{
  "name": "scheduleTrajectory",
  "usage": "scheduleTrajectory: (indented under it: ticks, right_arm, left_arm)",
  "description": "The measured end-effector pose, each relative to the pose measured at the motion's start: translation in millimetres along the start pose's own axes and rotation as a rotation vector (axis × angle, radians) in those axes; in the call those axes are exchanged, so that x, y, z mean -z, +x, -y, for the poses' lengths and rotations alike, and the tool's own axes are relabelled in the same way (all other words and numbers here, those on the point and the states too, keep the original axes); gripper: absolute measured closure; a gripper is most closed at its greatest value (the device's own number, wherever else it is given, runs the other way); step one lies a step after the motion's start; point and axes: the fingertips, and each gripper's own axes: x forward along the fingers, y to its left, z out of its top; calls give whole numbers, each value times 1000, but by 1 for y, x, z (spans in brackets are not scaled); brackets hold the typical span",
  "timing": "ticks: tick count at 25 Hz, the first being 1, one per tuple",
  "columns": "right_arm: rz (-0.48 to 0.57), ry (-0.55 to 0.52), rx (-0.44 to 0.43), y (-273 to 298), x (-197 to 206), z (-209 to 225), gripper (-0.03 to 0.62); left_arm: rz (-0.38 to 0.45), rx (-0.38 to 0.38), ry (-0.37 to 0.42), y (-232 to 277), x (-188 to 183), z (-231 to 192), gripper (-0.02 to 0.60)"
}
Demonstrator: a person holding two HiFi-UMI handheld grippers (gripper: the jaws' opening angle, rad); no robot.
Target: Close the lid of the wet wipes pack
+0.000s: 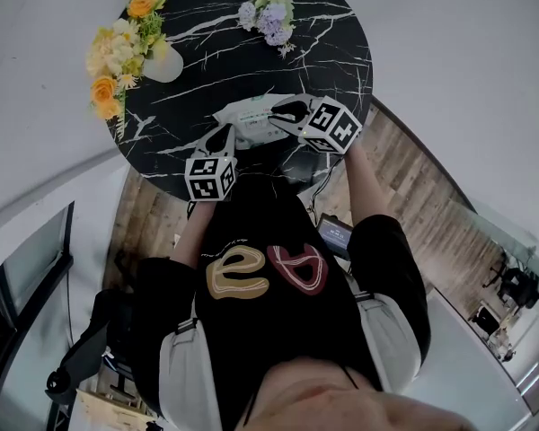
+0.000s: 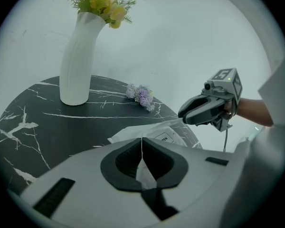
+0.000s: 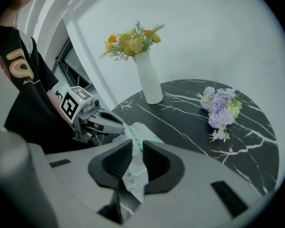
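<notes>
The white wet wipes pack (image 1: 254, 118) with green print lies near the front edge of the round black marble table (image 1: 216, 61). My left gripper (image 1: 226, 138) is at the pack's left end. In the left gripper view its jaws (image 2: 142, 139) are shut on a thin white edge of the pack (image 2: 157, 133). My right gripper (image 1: 284, 112) is at the pack's right end. In the right gripper view its jaws (image 3: 137, 144) stand apart, with crumpled film of the pack (image 3: 133, 177) loose in the gap. The pack's label flap (image 2: 164, 137) faces up; its lid state is unclear.
A white vase (image 1: 163, 65) with yellow and orange flowers (image 1: 117, 52) stands at the table's far left. A small purple bouquet (image 1: 269, 14) lies at the far side. Wooden floor (image 1: 404, 178) surrounds the table, and the person stands against its front edge.
</notes>
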Motion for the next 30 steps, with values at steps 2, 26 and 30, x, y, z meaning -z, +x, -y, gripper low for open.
scheduleTrajectory:
  ticks: [2, 26, 30]
  right_arm:
    - [2, 0, 8, 0, 1, -1, 517]
    - [-43, 20, 26, 15, 22, -18, 517]
    - [-48, 24, 32, 20, 24, -19, 519]
  left_arm:
    - [-1, 0, -2, -1, 1, 0, 563]
    - [6, -6, 16, -7, -1, -1, 563]
    - [10, -15, 12, -8, -1, -3, 563]
